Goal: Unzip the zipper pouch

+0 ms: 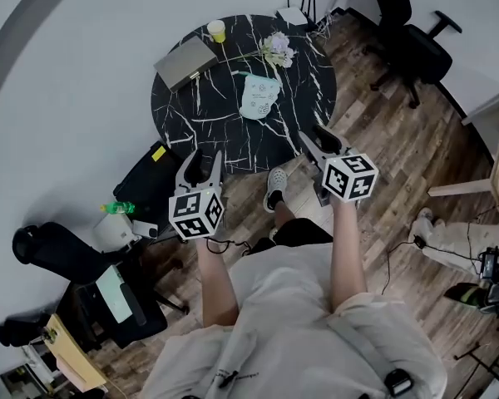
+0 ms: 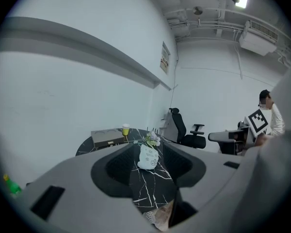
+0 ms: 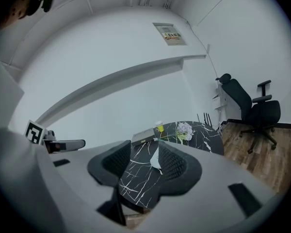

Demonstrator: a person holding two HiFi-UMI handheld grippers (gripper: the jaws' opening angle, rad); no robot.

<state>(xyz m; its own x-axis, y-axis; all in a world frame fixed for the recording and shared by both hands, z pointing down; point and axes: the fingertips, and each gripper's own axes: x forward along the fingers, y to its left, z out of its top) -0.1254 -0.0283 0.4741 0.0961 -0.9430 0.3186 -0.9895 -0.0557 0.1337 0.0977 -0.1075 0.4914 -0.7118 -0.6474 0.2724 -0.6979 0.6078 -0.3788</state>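
Note:
A pale mint zipper pouch (image 1: 259, 96) lies flat near the middle of the round black marble table (image 1: 200, 115). Both grippers hover short of the table's near edge, apart from the pouch. My left gripper (image 1: 204, 158) is open with nothing between its fingers; in the left gripper view the pouch (image 2: 148, 158) shows through the gap of the gripper (image 2: 148, 168). My right gripper (image 1: 314, 134) is also open and empty; in the right gripper view the pouch (image 3: 155, 158) is partly hidden behind the right finger of the gripper (image 3: 144, 165).
On the table's far side are a grey laptop-like case (image 1: 185, 60), a yellow cup (image 1: 217, 31) and a flower sprig (image 1: 276, 50). A black office chair (image 1: 407, 36) stands at the back right. Another chair (image 1: 58, 256) and a green bottle (image 1: 121, 209) are at the left.

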